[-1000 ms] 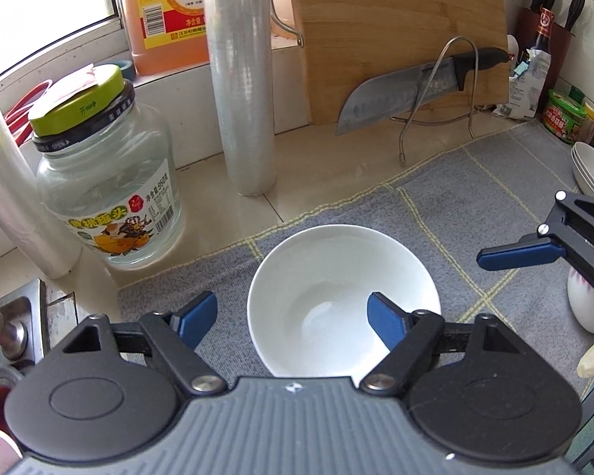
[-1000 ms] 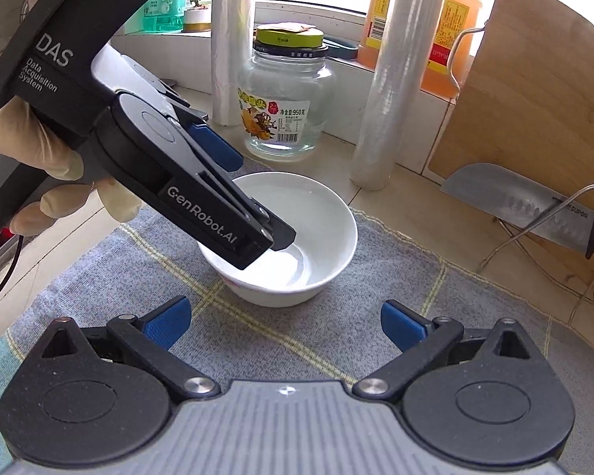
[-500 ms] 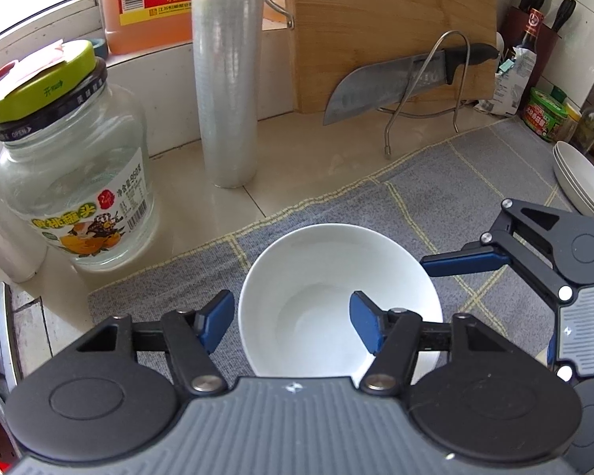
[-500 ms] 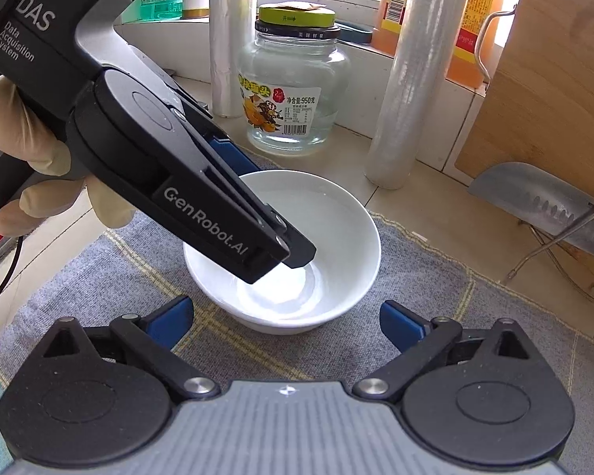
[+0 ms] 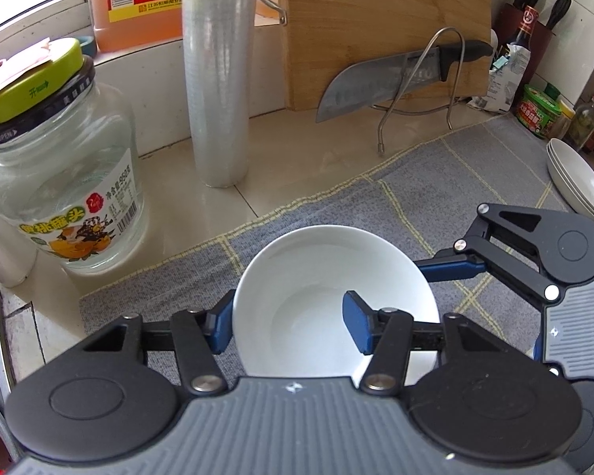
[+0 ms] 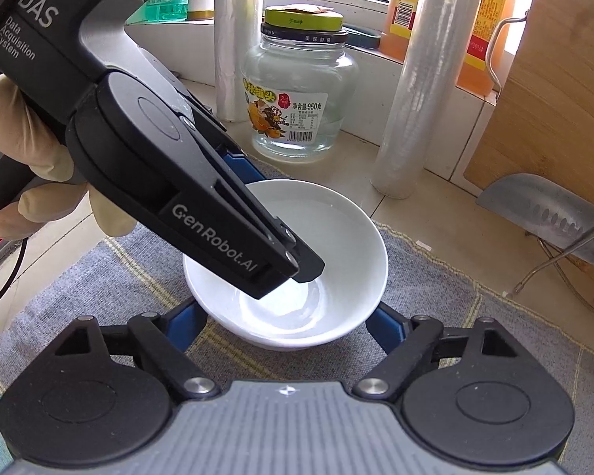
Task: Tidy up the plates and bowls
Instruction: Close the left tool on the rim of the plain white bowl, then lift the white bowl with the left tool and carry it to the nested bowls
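A white bowl (image 5: 316, 269) stands upright on the grey checked mat (image 5: 435, 182). My left gripper (image 5: 289, 326) is shut on its left wall, one blue pad outside the rim and the other inside the bowl. In the right wrist view the left gripper (image 6: 271, 217) comes in from the upper left, held by a gloved hand (image 6: 39, 166), with its dark fingertip inside the bowl (image 6: 336, 237). My right gripper (image 6: 287, 320) is closing with the bowl between its jaws. Its blue pads lie against the bowl's outer wall on both sides. One right finger (image 5: 451, 269) shows at the bowl's right flank.
Behind the bowl stand a glass jar with a green lid (image 5: 67, 182) and a cling film roll (image 5: 217, 79). A knife (image 5: 376, 83) rests on a wire rack against a wooden board (image 5: 376, 19). Stacked white plates (image 5: 574, 182) sit far right.
The left jaws have closed in on the bowl's left wall. The right gripper has come nearer and lower, and its jaws have closed from wide apart to the bowl's sides.
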`<state>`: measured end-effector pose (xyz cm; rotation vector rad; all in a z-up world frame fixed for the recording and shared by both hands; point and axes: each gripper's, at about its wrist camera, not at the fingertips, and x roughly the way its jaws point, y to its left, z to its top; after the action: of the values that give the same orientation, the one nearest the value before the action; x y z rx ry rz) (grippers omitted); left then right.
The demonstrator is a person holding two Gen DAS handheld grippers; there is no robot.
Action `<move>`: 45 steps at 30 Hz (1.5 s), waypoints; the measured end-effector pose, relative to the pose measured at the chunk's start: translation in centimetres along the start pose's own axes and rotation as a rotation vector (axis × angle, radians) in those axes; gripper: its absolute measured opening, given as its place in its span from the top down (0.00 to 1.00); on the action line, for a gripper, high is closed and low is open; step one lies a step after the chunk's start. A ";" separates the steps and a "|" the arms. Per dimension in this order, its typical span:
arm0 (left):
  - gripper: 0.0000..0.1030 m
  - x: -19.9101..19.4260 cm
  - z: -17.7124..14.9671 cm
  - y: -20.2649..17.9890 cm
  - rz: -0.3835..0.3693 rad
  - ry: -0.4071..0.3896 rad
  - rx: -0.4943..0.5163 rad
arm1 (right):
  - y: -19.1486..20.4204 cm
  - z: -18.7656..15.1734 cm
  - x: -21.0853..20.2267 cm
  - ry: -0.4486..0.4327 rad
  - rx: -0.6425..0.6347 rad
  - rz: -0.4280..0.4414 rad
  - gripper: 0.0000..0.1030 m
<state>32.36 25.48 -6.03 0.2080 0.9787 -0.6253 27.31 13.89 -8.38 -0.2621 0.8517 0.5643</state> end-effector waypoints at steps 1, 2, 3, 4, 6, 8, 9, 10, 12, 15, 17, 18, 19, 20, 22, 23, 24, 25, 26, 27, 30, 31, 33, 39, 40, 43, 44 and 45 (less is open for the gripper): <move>0.46 0.0 0.0 0.0 -0.002 0.000 0.000 | 0.0 0.0 0.0 0.000 0.001 0.001 0.13; 0.46 0.0 0.0 0.0 -0.003 0.001 -0.001 | 0.0 0.0 0.0 0.000 -0.001 0.000 0.13; 0.46 0.0 0.1 0.1 -0.003 0.001 -0.003 | 0.0 0.0 0.0 0.001 -0.002 -0.001 0.13; 0.47 0.0 0.1 0.0 -0.001 0.001 -0.003 | 0.0 0.0 -0.1 0.002 -0.001 -0.002 0.13; 0.47 -0.1 0.0 -0.1 0.001 0.002 -0.001 | 0.1 0.0 -0.2 0.004 -0.001 -0.003 0.13; 0.47 -0.1 0.0 -0.2 -0.001 0.005 -0.003 | 0.1 0.0 -0.2 0.007 -0.005 -0.003 0.13; 0.47 -0.1 0.0 -0.2 -0.003 0.006 -0.002 | 0.2 0.0 -0.3 0.009 -0.009 -0.003 0.13; 0.47 -0.2 0.0 -0.3 -0.002 0.007 0.000 | 0.2 0.0 -0.4 0.011 -0.011 -0.003 0.13; 0.47 -0.3 0.0 -0.4 -0.001 0.008 0.004 | 0.3 0.0 -0.7 0.012 -0.014 -0.002 0.13; 0.47 -0.5 0.0 -0.6 -0.001 0.008 0.007 | 0.3 0.0 -1.1 0.013 -0.014 -0.002 0.13; 0.47 -0.7 -0.1 -0.9 -0.001 0.006 0.009 | 0.3 -0.1 -1.4 0.011 -0.014 -0.004 0.13; 0.47 -0.9 -0.1 -1.1 0.000 0.005 0.010 | 0.4 -0.1 -1.6 0.011 -0.016 -0.005 0.13; 0.47 -1.0 -0.1 -1.3 0.001 0.004 0.014 | 0.4 -0.1 -1.7 0.010 -0.018 -0.006 0.13; 0.47 -1.1 -0.2 -1.4 0.002 0.004 0.017 | 0.4 -0.2 -1.9 0.008 -0.018 -0.006 0.13; 0.47 -1.3 -0.2 -1.8 0.000 0.002 0.022 | 0.4 -0.2 -2.2 0.008 -0.018 -0.007 0.13; 0.47 -1.4 -0.2 -2.0 0.000 0.001 0.024 | 0.4 -0.2 -2.4 0.007 -0.019 -0.008 0.13; 0.47 -1.6 -0.3 -2.2 -0.001 0.000 0.027 | 0.4 -0.3 -2.6 0.007 -0.020 -0.010 0.13; 0.47 -1.7 -0.3 -2.5 -0.002 -0.001 0.031 | 0.4 -0.4 -2.9 0.006 -0.022 -0.011 0.13; 0.47 -1.9 -0.3 -2.7 -0.002 -0.002 0.034 | 0.4 -0.5 -3.1 0.004 -0.024 -0.013 0.13; 0.47 -2.0 -0.2 -2.9 -0.002 -0.003 0.037 | 0.5 -0.5 -3.4 0.003 -0.025 -0.014 0.13; 0.47 -2.7 -0.2 -3.6 -0.003 -0.008 0.044 | 0.6 -0.8 -4.4 -0.002 -0.031 -0.016 0.13; 0.47 -2.9 -0.3 -3.8 -0.003 -0.010 0.045 | 0.7 -0.9 -4.7 -0.005 -0.033 -0.016 0.13; 0.47 -3.3 -0.4 -4.3 -0.003 -0.013 0.048 | 0.7 -1.1 -5.2 -0.010 -0.034 -0.017 0.13; 0.47 -4.6 -1.0 -6.0 -0.002 -0.018 0.049 | 0.6 -2.2 -6.9 -0.024 -0.028 0.000 0.13; 0.47 -4.8 -1.0 -6.3 -0.003 -0.018 0.048 | 0.6 -2.5 -7.2 -0.026 -0.028 0.002 0.13; 0.47 -5.3 -1.4 -7.2 -0.005 -0.017 0.049 | 0.8 -3.2 -8.2 -0.031 -0.030 0.006 0.13; 0.47 -5.5 -1.5 -7.5 -0.004 -0.017 0.051 | 0.9 -3.4 -8.5 -0.033 -0.030 0.006 0.13; 0.47 -5.6 -1.5 -7.9 -0.002 -0.017 0.054 | 1.0 -3.6 -8.9 -0.035 -0.029 0.005 0.13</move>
<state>24.43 22.04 -1.37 0.2490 0.9465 -0.6547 19.86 9.92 -3.83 -0.2757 0.8111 0.5848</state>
